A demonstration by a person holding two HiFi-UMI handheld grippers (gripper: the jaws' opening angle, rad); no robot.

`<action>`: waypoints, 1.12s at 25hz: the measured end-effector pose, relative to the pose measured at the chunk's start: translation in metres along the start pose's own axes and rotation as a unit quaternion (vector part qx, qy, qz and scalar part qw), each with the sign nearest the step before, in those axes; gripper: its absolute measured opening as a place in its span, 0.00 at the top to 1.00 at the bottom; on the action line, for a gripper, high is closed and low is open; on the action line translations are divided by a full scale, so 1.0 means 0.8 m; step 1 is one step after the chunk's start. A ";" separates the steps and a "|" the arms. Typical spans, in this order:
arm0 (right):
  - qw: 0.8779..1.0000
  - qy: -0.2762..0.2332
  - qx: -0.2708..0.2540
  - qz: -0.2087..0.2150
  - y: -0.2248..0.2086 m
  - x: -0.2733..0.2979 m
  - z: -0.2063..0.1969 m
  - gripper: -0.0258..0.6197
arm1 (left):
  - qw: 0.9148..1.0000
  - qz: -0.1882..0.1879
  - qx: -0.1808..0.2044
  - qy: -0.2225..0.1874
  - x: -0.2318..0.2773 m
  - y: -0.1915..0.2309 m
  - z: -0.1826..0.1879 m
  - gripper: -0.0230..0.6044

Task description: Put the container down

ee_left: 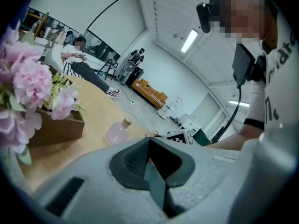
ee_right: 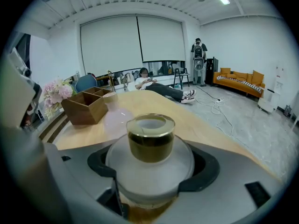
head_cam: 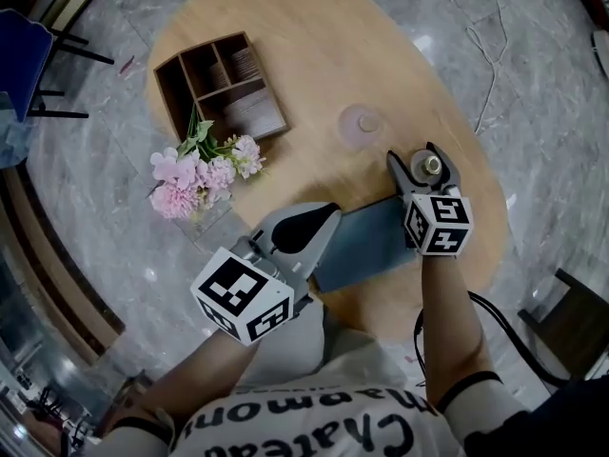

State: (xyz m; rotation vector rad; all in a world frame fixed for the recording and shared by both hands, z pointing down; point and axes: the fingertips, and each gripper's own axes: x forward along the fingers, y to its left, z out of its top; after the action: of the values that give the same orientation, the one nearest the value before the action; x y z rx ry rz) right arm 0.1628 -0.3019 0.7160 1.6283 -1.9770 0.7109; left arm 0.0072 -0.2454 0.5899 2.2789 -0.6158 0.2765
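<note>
The container (head_cam: 431, 166), a frosted glass bottle with a gold collar at its open neck, sits clamped between the jaws of the right gripper (head_cam: 416, 163), which press on its round body from both sides. It is upright over the right part of the wooden table (head_cam: 314, 36); whether its base touches the tabletop cannot be told. The person's bare right forearm reaches straight forward, with the gripper pointing away from the body. The left arm comes in from the lower left, and the left gripper (head_cam: 319, 222) angles toward the right one, its jaws closed on the edge of a thin slate-blue sheet (head_cam: 366, 244) that spans the gap between the two grippers. A pink bottle (head_cam: 360, 125) stands on the table just beyond the container. Farther left, a wooden organizer (head_cam: 174, 82) holds pale stacked items in its compartments, with pink flowers (head_cam: 205, 171) beside it.
</note>
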 end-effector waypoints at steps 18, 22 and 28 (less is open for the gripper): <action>0.998 -0.031 -0.044 -0.021 0.006 -0.009 -0.015 0.43 | 0.997 0.064 0.002 -0.049 -0.075 -0.004 -0.037 0.94; 1.000 0.004 -0.019 -0.016 0.006 -0.008 -0.028 0.43 | 0.995 0.077 0.002 -0.062 -0.101 -0.018 -0.037 0.94; 0.997 0.071 0.033 -0.002 0.004 -0.013 -0.038 0.42 | 0.991 0.104 0.005 -0.086 -0.141 -0.040 -0.020 0.94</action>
State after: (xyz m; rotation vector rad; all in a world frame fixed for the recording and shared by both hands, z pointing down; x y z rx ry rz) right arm 0.1626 -0.2739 0.7319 1.5727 -1.8682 0.8741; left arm -0.0735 -0.1752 0.5394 2.2647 -0.9454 0.1846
